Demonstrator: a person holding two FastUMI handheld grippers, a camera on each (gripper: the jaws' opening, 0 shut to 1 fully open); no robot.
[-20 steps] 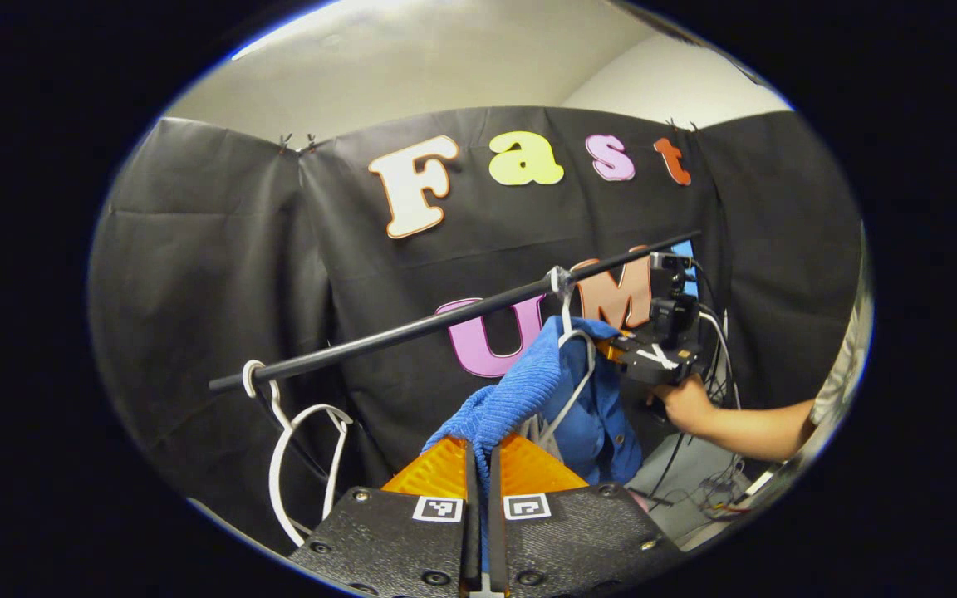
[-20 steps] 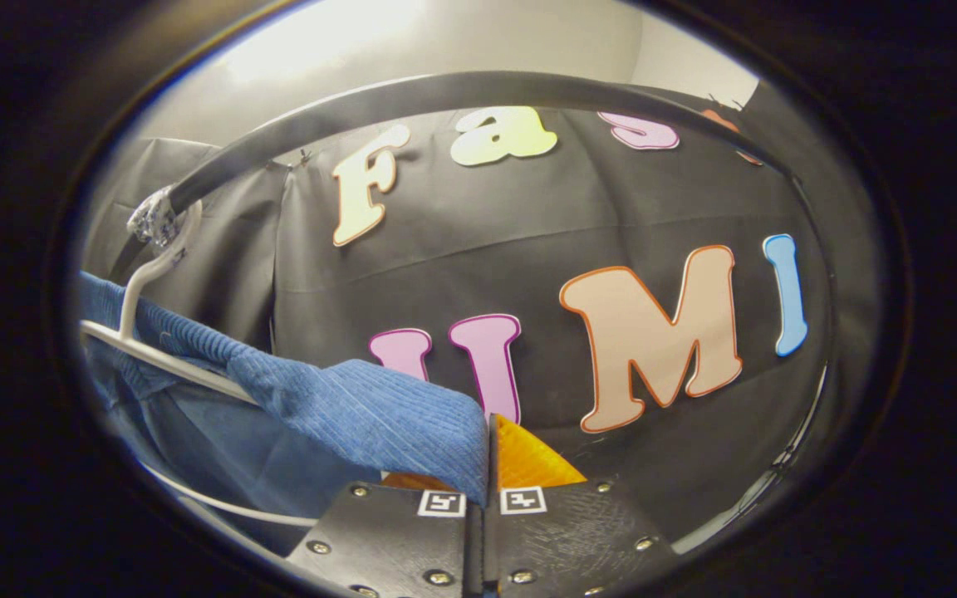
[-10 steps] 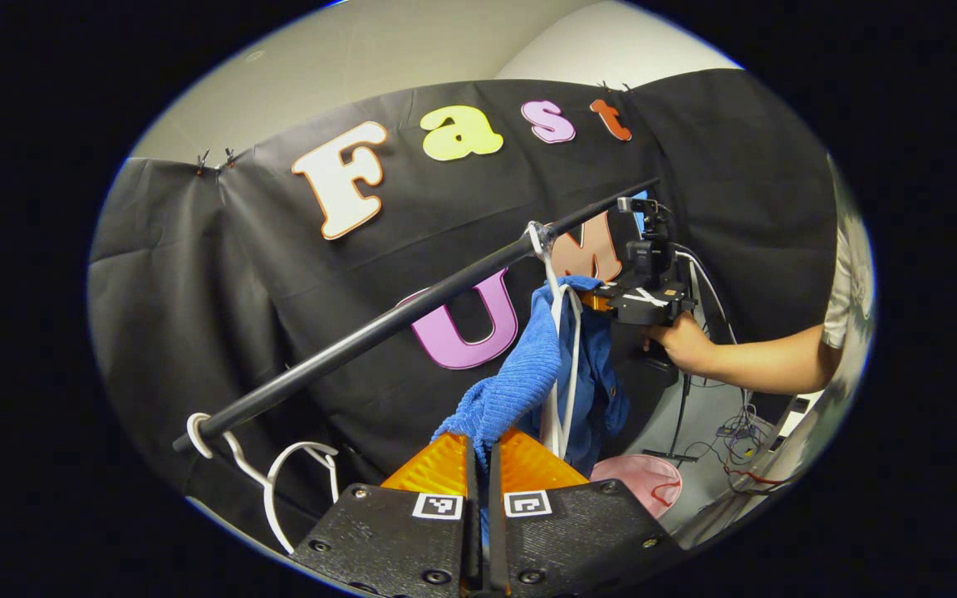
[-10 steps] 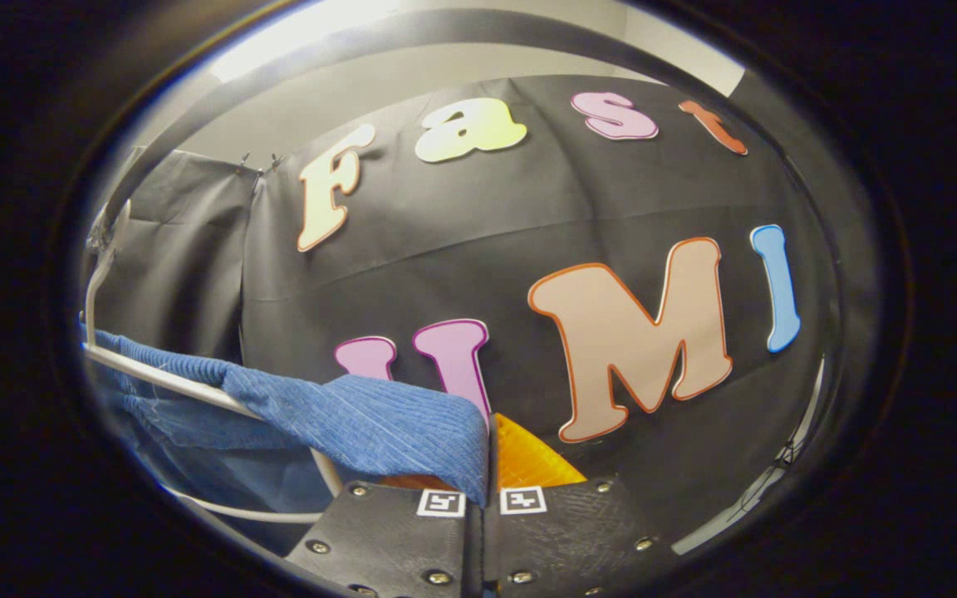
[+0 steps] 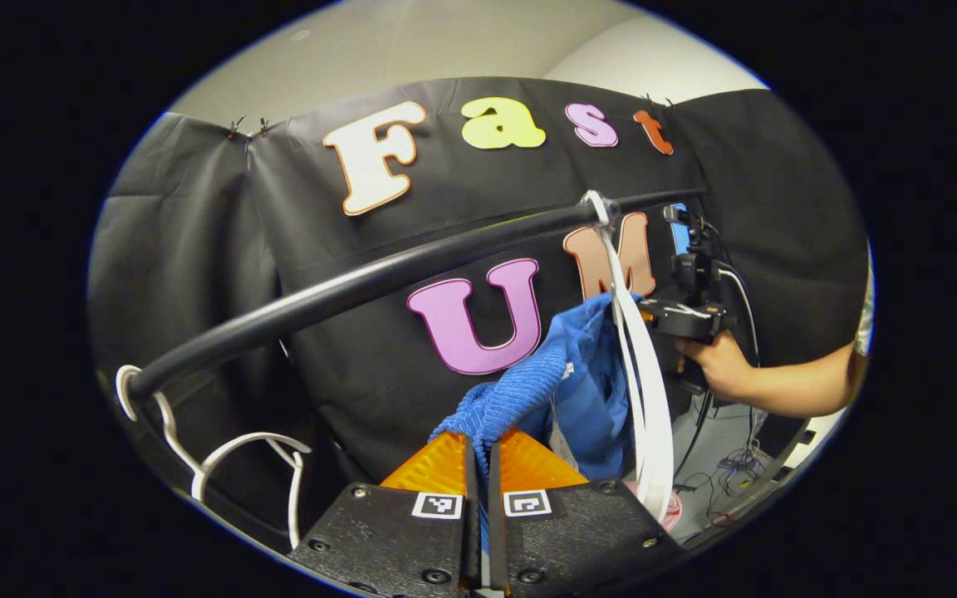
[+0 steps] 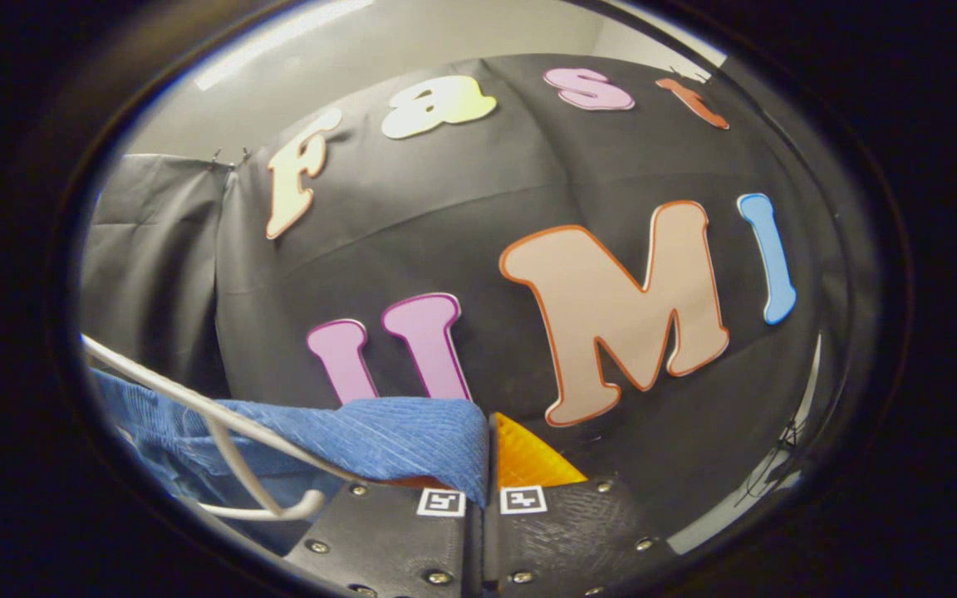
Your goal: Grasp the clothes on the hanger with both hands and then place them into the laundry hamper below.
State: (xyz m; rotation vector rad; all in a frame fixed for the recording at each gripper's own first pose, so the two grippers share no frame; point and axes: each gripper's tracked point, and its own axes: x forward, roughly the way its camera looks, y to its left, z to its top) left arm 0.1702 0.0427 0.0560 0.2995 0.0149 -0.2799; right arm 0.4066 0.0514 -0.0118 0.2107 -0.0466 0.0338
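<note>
Both my jaws clamp the blue garment; its white hanger has swung near and edge-on since a second ago, so it's slipping free

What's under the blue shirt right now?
Under the shirt, a pink hamper rim peeks past the white hanger. Shirt and hanger cover the rest.

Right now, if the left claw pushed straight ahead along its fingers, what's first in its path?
The blue garment it is already clamped on. Past that fabric comes the black cloth wall, with the black rail passing above the line; depth is hard to judge.
</note>
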